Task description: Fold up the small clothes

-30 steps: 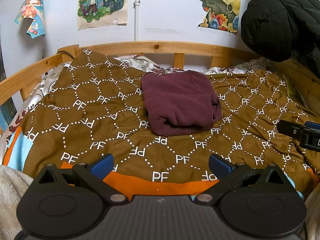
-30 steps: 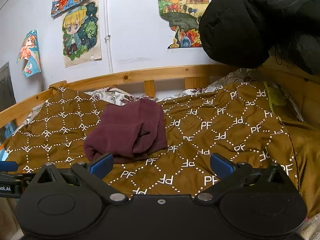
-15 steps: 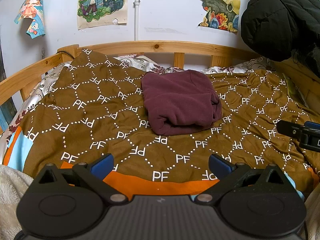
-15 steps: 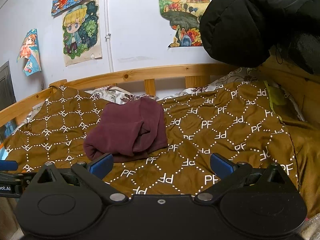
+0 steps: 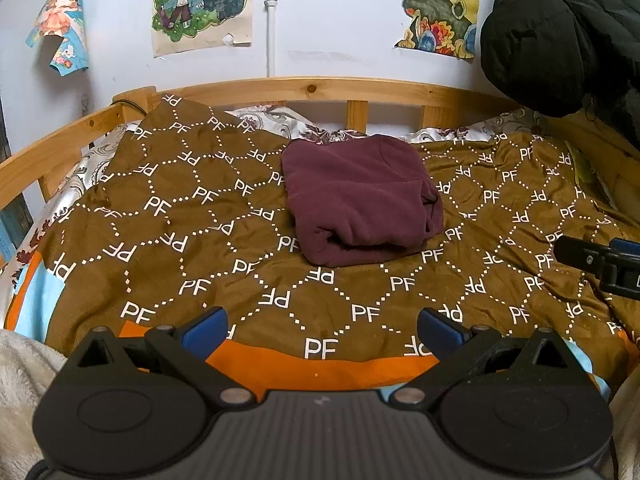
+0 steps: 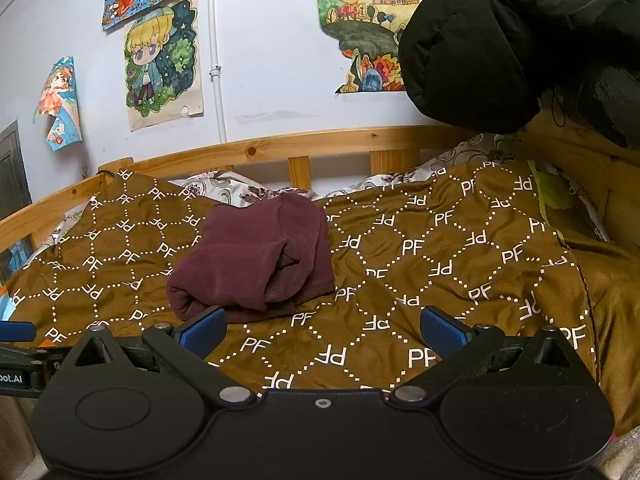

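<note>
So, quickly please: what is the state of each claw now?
Left claw: open, holding nothing.
Right claw: open, holding nothing; the maroon garment lies free on the bed.

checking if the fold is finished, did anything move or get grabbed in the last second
Nothing visibly changed. The folded maroon garment lies in the same spot on the brown patterned bedspread, and the left gripper and right gripper hang open and empty, short of it, as before.
</note>
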`<control>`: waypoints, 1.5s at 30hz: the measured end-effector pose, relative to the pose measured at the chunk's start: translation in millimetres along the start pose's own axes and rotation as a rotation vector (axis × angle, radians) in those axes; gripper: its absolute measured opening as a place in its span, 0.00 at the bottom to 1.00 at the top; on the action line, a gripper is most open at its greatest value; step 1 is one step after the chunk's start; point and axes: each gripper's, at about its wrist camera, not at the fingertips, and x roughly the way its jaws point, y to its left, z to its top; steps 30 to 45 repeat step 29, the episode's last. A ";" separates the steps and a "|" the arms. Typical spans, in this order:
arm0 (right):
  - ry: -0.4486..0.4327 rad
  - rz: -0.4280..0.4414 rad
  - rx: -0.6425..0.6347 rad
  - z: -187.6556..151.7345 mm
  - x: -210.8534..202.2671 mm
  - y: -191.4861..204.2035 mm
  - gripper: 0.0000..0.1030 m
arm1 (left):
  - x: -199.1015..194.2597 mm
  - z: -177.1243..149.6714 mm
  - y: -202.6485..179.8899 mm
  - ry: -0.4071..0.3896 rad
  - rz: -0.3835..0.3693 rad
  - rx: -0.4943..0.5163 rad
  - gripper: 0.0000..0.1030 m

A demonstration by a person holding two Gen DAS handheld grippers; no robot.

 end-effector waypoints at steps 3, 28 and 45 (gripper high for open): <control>0.002 0.000 0.000 -1.9 0.4 -0.4 0.99 | 1.1 1.3 -0.6 0.012 -0.004 0.012 0.99; 0.017 -0.003 -0.002 -0.1 2.0 -1.0 0.99 | 5.6 3.9 0.6 0.056 -0.025 0.023 0.99; 0.017 -0.003 -0.002 -0.6 1.4 -1.2 0.99 | 5.9 3.9 0.6 0.059 -0.025 0.023 0.99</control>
